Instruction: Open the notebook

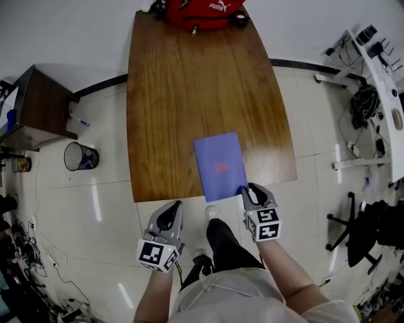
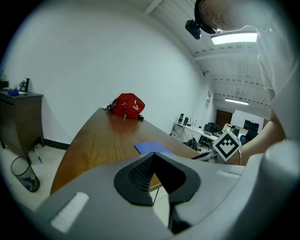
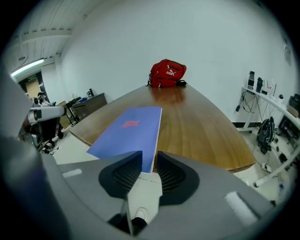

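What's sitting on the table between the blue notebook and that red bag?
Nothing. In the head view the table is bare wood from the notebook to the red bag; the right gripper view agrees.

white "puma" lettering stands on the red bag (image 1: 201,14) at the table's (image 1: 183,94) far end; the notebook's (image 1: 219,165) red print is unreadable.

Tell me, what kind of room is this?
Probably an office or workroom. There is a long brown wooden table, a black office chair on the pale tiled floor, and a white side desk crowded with black cables.
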Motion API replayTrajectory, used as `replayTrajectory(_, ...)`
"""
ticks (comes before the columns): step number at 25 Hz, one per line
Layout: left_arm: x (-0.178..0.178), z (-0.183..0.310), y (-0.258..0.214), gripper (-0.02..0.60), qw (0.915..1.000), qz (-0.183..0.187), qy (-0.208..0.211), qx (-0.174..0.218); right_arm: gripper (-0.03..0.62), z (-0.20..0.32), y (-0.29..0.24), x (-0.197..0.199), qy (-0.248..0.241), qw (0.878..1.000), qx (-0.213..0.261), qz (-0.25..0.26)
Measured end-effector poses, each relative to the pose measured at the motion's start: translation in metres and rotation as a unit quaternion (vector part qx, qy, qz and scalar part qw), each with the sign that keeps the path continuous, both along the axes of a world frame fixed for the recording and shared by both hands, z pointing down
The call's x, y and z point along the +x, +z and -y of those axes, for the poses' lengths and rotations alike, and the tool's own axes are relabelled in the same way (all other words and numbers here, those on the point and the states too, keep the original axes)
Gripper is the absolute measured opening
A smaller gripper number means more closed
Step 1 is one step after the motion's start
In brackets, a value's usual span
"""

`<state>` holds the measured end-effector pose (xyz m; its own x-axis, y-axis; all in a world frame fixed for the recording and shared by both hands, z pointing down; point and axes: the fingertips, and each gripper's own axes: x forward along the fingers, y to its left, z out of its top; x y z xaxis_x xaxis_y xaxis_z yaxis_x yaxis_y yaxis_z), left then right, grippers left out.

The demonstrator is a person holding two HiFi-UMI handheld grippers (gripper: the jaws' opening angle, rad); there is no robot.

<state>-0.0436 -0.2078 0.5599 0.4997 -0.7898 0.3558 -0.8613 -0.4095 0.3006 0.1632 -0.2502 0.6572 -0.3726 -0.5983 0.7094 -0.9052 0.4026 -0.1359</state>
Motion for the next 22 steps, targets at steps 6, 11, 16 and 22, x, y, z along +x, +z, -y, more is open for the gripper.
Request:
replayTrajectory(6, 0.004, 0.002, -0.004, 0.005, 0.9999, -0.008, 0.006, 0.002, 0.071, 0.003, 0.001, 0.002, 0.018, 1.0, -0.018, 0.007)
replayTrajectory(11, -0.001, -0.001, -0.009, 0.005, 1.0, -0.005, 0.005, 0.005, 0.014, 0.005, -0.005, 0.007, 0.044, 0.999, -0.019, 0.022)
replayTrajectory(16, -0.006, -0.008, -0.015, 0.005, 0.9999, 0.0, 0.005, 0.01, 0.01, 0.004, -0.029, 0.006, 0.06, 0.997, -0.003, 0.052)
replayTrajectory(22, -0.017, -0.016, -0.038, 0.005, 0.9991, 0.008, -0.004, 0.042, 0.009, -0.002, -0.08, -0.01, 0.05, 0.994, 0.03, 0.093)
